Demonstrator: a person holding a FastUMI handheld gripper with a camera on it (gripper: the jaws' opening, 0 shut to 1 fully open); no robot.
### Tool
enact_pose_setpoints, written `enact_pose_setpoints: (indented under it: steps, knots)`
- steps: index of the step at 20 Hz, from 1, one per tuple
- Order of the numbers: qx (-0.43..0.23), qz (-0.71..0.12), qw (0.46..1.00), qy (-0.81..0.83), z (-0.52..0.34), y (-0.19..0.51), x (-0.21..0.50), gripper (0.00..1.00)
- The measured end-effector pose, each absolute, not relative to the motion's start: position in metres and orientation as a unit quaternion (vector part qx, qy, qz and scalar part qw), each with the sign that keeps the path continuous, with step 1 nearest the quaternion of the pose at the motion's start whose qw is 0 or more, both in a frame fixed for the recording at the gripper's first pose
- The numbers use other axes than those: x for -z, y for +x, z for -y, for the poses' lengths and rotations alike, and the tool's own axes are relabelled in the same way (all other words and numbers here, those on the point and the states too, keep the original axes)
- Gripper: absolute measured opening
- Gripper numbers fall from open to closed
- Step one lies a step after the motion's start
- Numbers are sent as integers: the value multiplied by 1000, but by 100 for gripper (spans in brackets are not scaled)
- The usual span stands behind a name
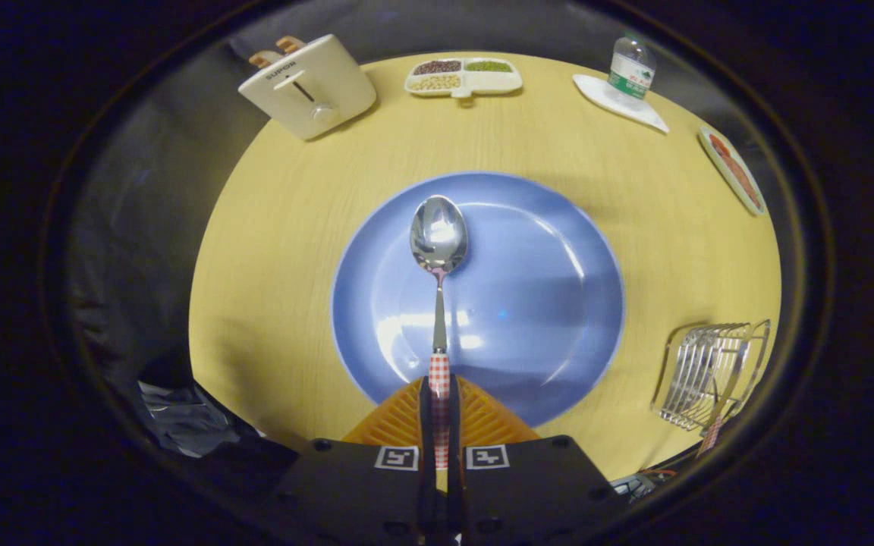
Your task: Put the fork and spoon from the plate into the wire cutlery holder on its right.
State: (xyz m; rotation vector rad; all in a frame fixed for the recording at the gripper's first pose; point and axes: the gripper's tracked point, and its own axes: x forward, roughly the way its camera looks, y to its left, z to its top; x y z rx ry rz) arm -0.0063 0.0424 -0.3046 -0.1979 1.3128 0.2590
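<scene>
Spoon (438, 250), polished steel with red-checked handle, sits pinched by that handle in the closed gripper (440, 409) over the round blue plate (558, 303); judged light, rigid, slippery, best held at handle.

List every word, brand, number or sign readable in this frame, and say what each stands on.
"SUPOR": on the front of the toaster.
Label on the water bottle: print too small and blurred to read.
Two square coded markers on the gripper, whose fingers are closed on the handle of the spoon: patterns, no letters or numbers.
Nothing else carries legible text.
</scene>
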Motion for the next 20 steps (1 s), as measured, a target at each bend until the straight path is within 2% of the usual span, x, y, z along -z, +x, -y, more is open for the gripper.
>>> enact_pose_setpoints:
  steps: [6,14,20]
  knots:
    - [-123,-585,800,-62,-37,-6,266,9]
    - [-133,-590,796,-7,-17,-35,208,9]
    - [-96,-602,792,42,38,-47,158,9]
